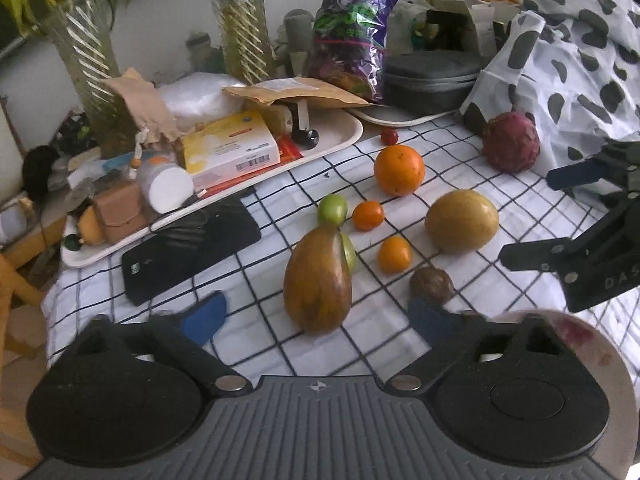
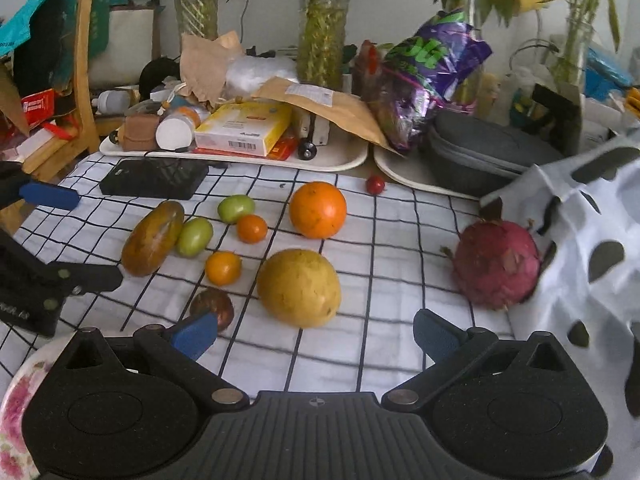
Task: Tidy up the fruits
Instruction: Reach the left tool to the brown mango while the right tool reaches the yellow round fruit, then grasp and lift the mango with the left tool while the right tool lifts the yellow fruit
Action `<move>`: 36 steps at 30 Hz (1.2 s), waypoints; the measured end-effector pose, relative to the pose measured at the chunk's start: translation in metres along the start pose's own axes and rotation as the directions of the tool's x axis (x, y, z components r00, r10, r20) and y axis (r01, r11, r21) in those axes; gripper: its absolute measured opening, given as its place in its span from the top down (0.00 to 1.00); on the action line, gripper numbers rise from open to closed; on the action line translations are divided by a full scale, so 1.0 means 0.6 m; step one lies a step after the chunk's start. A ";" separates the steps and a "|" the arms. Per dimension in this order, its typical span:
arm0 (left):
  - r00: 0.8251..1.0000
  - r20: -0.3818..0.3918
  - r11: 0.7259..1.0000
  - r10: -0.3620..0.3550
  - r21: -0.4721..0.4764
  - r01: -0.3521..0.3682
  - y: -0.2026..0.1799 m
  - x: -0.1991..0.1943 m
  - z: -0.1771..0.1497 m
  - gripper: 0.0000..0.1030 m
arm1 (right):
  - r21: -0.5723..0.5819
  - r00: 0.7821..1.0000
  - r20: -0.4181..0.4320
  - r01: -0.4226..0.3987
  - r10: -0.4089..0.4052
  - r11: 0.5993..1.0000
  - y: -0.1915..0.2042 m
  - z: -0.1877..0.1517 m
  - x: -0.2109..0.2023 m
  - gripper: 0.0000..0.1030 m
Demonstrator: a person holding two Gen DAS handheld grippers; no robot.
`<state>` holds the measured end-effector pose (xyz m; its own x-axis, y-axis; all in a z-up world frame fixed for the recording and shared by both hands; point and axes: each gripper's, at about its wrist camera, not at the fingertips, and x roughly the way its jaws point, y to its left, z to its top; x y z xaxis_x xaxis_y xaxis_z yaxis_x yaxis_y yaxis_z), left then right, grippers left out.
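Lying loose on the checked cloth of the surface [image 2: 400, 264], the fruits sit well apart from one another, none yet gathered into anything, which suggests the sorting has barely begun.

Counted from the right wrist view:
- one oblong brown-green fruit [image 2: 153, 238], touching a green tomato
- two green tomatoes [image 2: 195, 237]
- one large orange [image 2: 317, 210]
- two small orange fruits [image 2: 223, 267]
- one big yellow round fruit [image 2: 299, 288]
- one dark round fruit [image 2: 214, 307], nearest the cameras
- one tiny red fruit [image 2: 375, 185] at the far edge
- one red dragon fruit [image 2: 496, 264], off to the right against a spotted white cloth [image 2: 592, 240]

A flowered plate [image 2: 16, 400] shows at the near edge between the two tools; it is probably the place meant to receive the fruit, and it looks bare where visible.

The left gripper [image 1: 316, 318] points down over the oblong fruit, its blue-padded fingers [image 1: 208, 316] spread wide on either side of it without pressing, so it holds nothing. The right gripper [image 2: 316, 336] hangs just short of the yellow fruit, its fingers [image 2: 196, 336] also wide apart and empty. Each seems lined up on a different fruit, presumably so both can be taken together.

Behind the fruit stand two cream trays [image 2: 344, 160] crowded with boxes, a black phone [image 2: 154, 179] and tall glass vases [image 2: 320, 36].
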<state>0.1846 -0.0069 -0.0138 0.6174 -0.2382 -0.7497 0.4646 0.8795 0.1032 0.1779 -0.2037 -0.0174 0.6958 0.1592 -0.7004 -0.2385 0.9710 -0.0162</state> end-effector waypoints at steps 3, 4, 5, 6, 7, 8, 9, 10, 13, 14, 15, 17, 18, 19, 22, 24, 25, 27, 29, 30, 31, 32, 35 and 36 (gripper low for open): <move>0.999 -0.044 0.999 -0.031 -0.032 0.030 0.016 0.027 0.007 0.19 | -0.028 1.000 -0.006 -0.015 0.015 0.999 -0.003 0.010 0.018 0.00; 0.998 -0.051 0.998 -0.048 -0.042 0.046 0.021 0.033 0.008 0.21 | -0.035 1.000 -0.009 -0.018 0.017 0.999 -0.004 0.013 0.024 0.00; 0.996 -0.055 0.997 -0.065 -0.052 0.063 0.026 0.039 0.010 0.21 | -0.040 1.000 -0.010 -0.021 0.020 0.999 -0.005 0.016 0.029 0.00; 0.995 -0.057 0.995 -0.085 -0.061 0.082 0.031 0.046 0.011 0.21 | -0.044 1.000 -0.011 -0.027 0.026 0.999 -0.006 0.019 0.034 0.01; 0.992 -0.063 0.993 -0.105 -0.065 0.101 0.034 0.052 0.012 0.22 | -0.046 0.999 -0.013 -0.035 0.034 0.998 -0.008 0.023 0.039 0.03; 0.990 -0.073 0.991 -0.121 -0.067 0.116 0.036 0.059 0.012 0.24 | -0.046 0.999 -0.015 -0.044 0.044 0.998 -0.009 0.027 0.044 0.08; 0.988 -0.079 0.989 -0.134 -0.067 0.129 0.038 0.066 0.013 0.28 | -0.043 0.998 -0.021 -0.061 0.060 0.997 -0.012 0.031 0.049 0.09; 0.986 -0.086 0.988 -0.145 -0.066 0.139 0.040 0.072 0.013 0.31 | -0.040 0.997 -0.029 -0.075 0.074 0.996 -0.014 0.034 0.056 0.11; 0.983 -0.087 0.985 -0.164 -0.071 0.158 0.046 0.083 0.014 0.34 | -0.032 0.992 -0.052 -0.114 0.112 0.993 -0.018 0.040 0.074 0.18; 0.981 -0.088 0.984 -0.170 -0.075 0.164 0.047 0.086 0.015 0.34 | -0.029 0.990 -0.062 -0.128 0.126 0.991 -0.019 0.041 0.080 0.21; 0.980 -0.085 0.982 -0.178 -0.078 0.171 0.049 0.089 0.016 0.35 | -0.027 0.988 -0.070 -0.139 0.137 0.990 -0.021 0.043 0.086 0.23; 0.977 -0.076 0.978 -0.198 -0.088 0.192 0.053 0.093 0.019 0.36 | -0.019 0.985 -0.084 -0.153 0.151 0.988 -0.023 0.043 0.097 0.34; 0.977 -0.075 0.977 -0.201 -0.090 0.194 0.054 0.095 0.020 0.37 | -0.012 0.983 -0.094 -0.162 0.160 0.987 -0.025 0.044 0.104 0.37; 0.976 -0.078 0.976 -0.202 -0.094 0.194 0.055 0.098 0.021 0.39 | -0.003 0.978 -0.100 -0.183 0.182 0.983 -0.027 0.043 0.109 0.41; 0.972 -0.093 0.972 -0.216 -0.110 0.206 0.059 0.110 0.023 0.51 | 0.006 0.973 -0.101 -0.210 0.209 0.978 -0.030 0.042 0.115 0.43; 0.973 -0.090 0.972 -0.215 -0.113 0.204 0.064 0.113 0.022 0.55 | 0.015 0.971 -0.104 -0.215 0.215 0.977 -0.031 0.042 0.114 0.43; 0.971 -0.089 0.969 -0.224 -0.130 0.212 0.068 0.113 0.023 0.55 | 0.022 0.971 -0.105 -0.215 0.216 0.976 -0.033 0.041 0.114 0.43; 0.970 -0.086 0.966 -0.226 -0.147 0.212 0.071 0.112 0.023 0.56 | 0.021 0.971 -0.107 -0.215 0.216 0.976 -0.032 0.040 0.111 0.43; 0.974 -0.080 0.971 -0.213 -0.125 0.203 0.065 0.106 0.025 0.56 | 0.014 0.971 -0.102 -0.215 0.215 0.977 -0.030 0.040 0.105 0.44; 0.976 -0.073 0.975 -0.204 -0.110 0.195 0.061 0.100 0.027 0.57 | 0.015 0.971 -0.096 -0.220 0.220 0.975 -0.029 0.040 0.101 0.44; 0.978 -0.068 0.977 -0.197 -0.102 0.190 0.059 0.095 0.028 0.57 | 0.014 0.970 -0.087 -0.225 0.226 0.974 -0.029 0.041 0.096 0.44; 0.980 -0.062 0.978 -0.191 -0.096 0.184 0.057 0.090 0.030 0.57 | 0.014 0.970 -0.076 -0.228 0.229 0.973 -0.028 0.041 0.089 0.44; 0.986 -0.044 0.985 -0.163 -0.068 0.160 0.049 0.070 0.032 0.57 | 0.011 0.972 -0.048 -0.229 0.229 0.973 -0.024 0.040 0.067 0.44; 0.987 -0.039 0.986 -0.158 -0.062 0.156 0.047 0.064 0.033 0.57 | 0.008 0.973 -0.040 -0.228 0.228 0.974 -0.022 0.039 0.059 0.44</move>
<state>0.2337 0.0006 -0.0266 0.5109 -0.3583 -0.7814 0.5149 0.8555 -0.0557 0.2213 -0.2065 -0.0253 0.5957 0.3693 -0.7133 -0.3851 0.9106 0.1498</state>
